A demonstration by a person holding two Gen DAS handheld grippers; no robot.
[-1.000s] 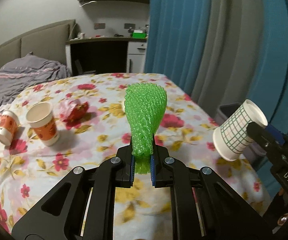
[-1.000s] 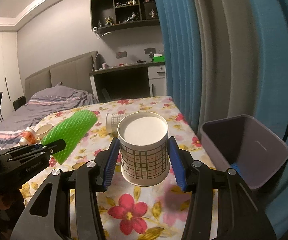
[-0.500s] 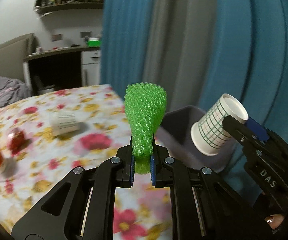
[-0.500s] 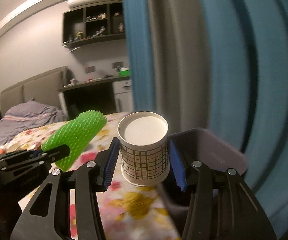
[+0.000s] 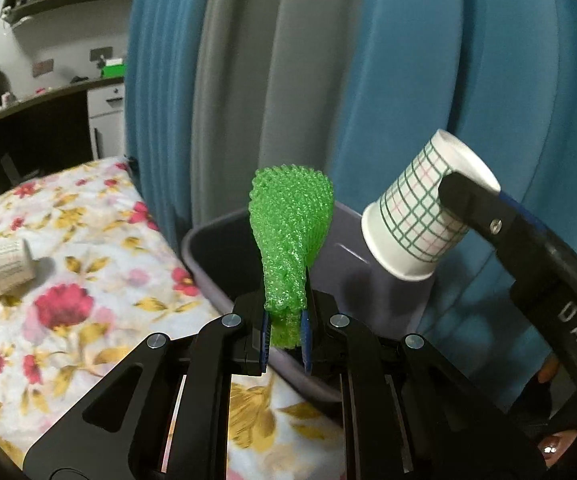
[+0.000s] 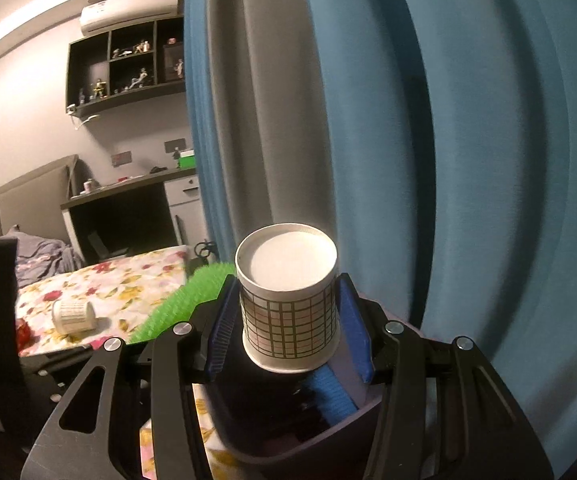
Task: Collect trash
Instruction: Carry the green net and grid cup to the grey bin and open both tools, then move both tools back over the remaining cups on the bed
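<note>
Left wrist view: the left hand-held gripper (image 5: 285, 338) is nearly closed, its blue pads pinching the narrow end of a bright green foam net sleeve (image 5: 291, 232), knobbly and flaring upward like a paddle. Behind it stands a dark grey plastic bin (image 5: 216, 264) beside the flowered bedspread (image 5: 68, 280), in front of blue and grey curtains (image 5: 368, 80). At right the right hand-held gripper (image 5: 464, 208) carries a white paper cup (image 5: 416, 220) with a green and pink grid, tilted, base toward the bin. Another paper cup (image 5: 6, 266) lies on its side on the bed.

Right wrist view: the right hand-held gripper (image 6: 288, 328) stands half open, clamped on the checked cup (image 6: 288, 312), held upside down with its flat base uppermost, over the bin (image 6: 328, 432). Only here is something blue (image 6: 328, 394) visible inside the bin. The green sleeve (image 6: 184, 300) shows at left, the fallen cup (image 6: 73, 316) beyond.
</note>
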